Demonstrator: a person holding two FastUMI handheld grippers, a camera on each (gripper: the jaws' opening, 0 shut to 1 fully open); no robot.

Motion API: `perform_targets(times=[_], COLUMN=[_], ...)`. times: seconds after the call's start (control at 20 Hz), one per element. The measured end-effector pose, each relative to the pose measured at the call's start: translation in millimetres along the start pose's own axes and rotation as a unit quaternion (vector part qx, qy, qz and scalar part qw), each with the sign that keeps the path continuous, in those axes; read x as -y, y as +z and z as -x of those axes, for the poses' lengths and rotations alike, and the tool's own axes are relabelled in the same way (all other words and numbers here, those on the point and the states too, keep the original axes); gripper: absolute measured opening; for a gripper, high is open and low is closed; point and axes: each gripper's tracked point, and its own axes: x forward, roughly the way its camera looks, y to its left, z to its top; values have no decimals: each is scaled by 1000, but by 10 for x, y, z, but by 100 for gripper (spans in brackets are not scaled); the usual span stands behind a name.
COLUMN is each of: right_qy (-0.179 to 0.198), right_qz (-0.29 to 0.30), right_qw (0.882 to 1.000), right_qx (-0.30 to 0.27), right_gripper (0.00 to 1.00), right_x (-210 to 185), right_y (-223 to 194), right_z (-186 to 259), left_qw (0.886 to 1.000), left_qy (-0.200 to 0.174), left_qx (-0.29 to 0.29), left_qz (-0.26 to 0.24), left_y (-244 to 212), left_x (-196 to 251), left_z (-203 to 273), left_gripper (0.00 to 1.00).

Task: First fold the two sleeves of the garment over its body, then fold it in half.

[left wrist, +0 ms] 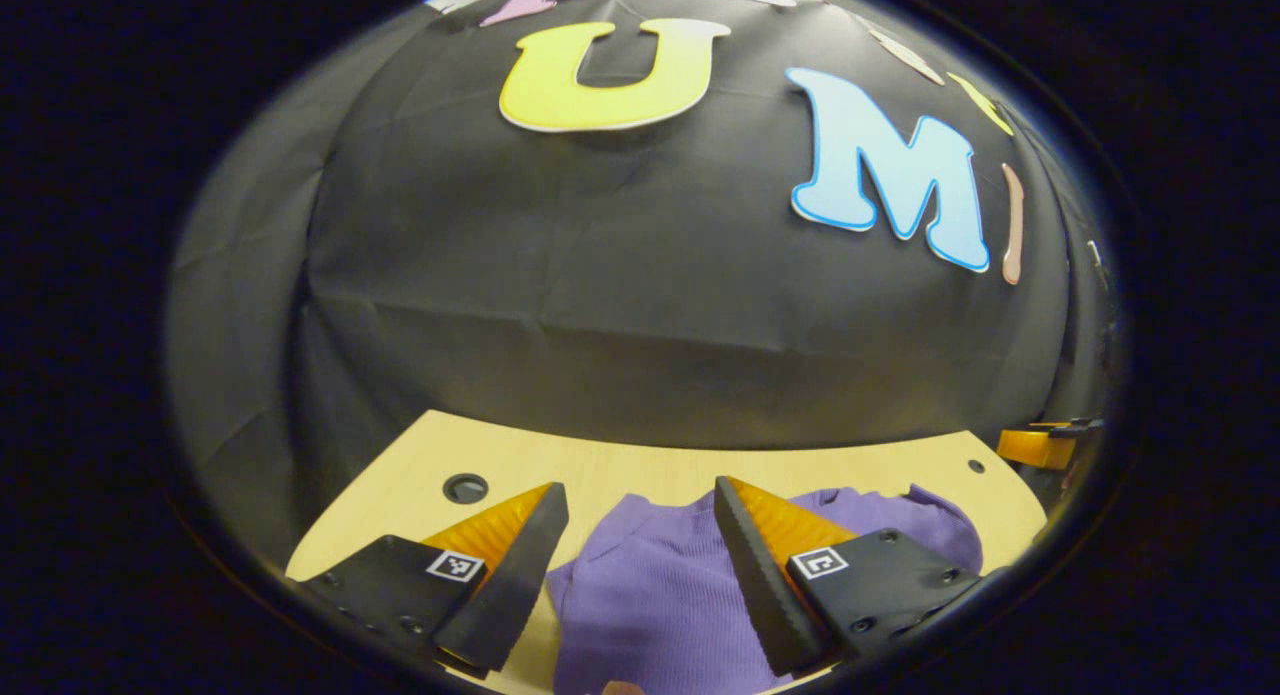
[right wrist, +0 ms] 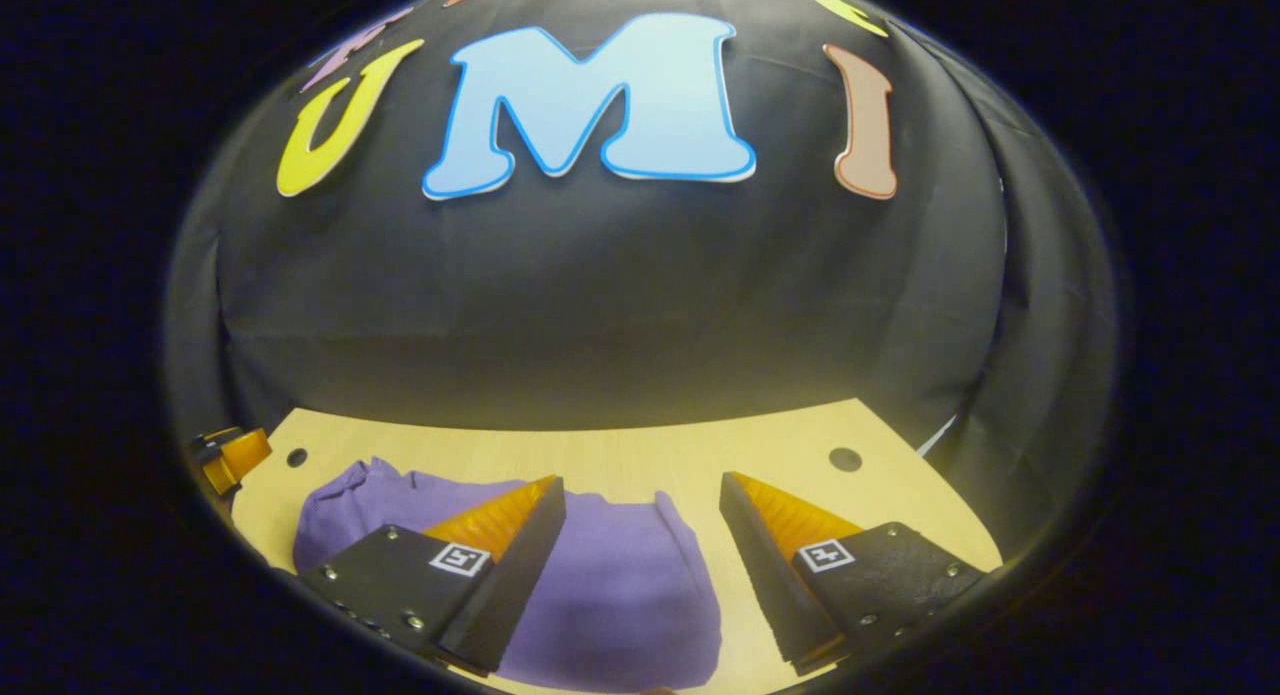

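Item: purple ribbed garment (left wrist: 650, 595), lying on the wooden bench (left wrist: 620, 470). In the left gripper view it sits just ahead of and below the left claw (left wrist: 640, 540), bunched in soft humps toward that claw's right side. In the right gripper view the same garment (right wrist: 610, 585) lies below and to the left of the right claw (right wrist: 640, 540), one rounded edge ending between its two fingers.

Left claw: spread wide, nothing held, both fingers clear of the fabric as far as can be seen.

Right claw: spread wide, nothing held, bare bench under its right finger. The other claw shows small at the far left of this view (right wrist: 232, 457).

Condition of garment: compact and rumpled; which fold is a sleeve cannot be told, nor whether any sleeve already lies over the body.

Risks, as judgement:
- Closing on a hump may take several layers at once, so the whole garment lifts rather than one sleeve.
- Thin knit may slip from a shallow pinch and fall back crooked.
- A claw coming down steeply may jam its fingertips against the bench before catching cloth.
- With both claws near one piece, they may pull against each other and drag the garment toward the bench edge.
- Halving it while bunched would lock in the wrinkles.
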Motion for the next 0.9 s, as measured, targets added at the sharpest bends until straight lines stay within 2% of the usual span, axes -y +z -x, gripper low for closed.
perform_targets(times=[0.2,0.45,0.7,0.9], right_qy=[2,17,47,68], right_qz=[17,55,89,84], right_qw=[999,994,983,979], right_qx=[35,92,151,171], right_gripper=[96,95,97,94], right_x=[165,278,266,262], right_y=[102,233,331,344], right_z=[467,1102,1658,2005], left_qw=[999,993,990,988], left_qy=[3,2,4,-6], left_qx=[35,116,138,150], left_qz=[1,-15,-21,-22], left_y=[208,560,587,605], left_x=[297,721,1098,1275], left_z=[466,1186,1807,2127], left_gripper=[94,94,94,96])
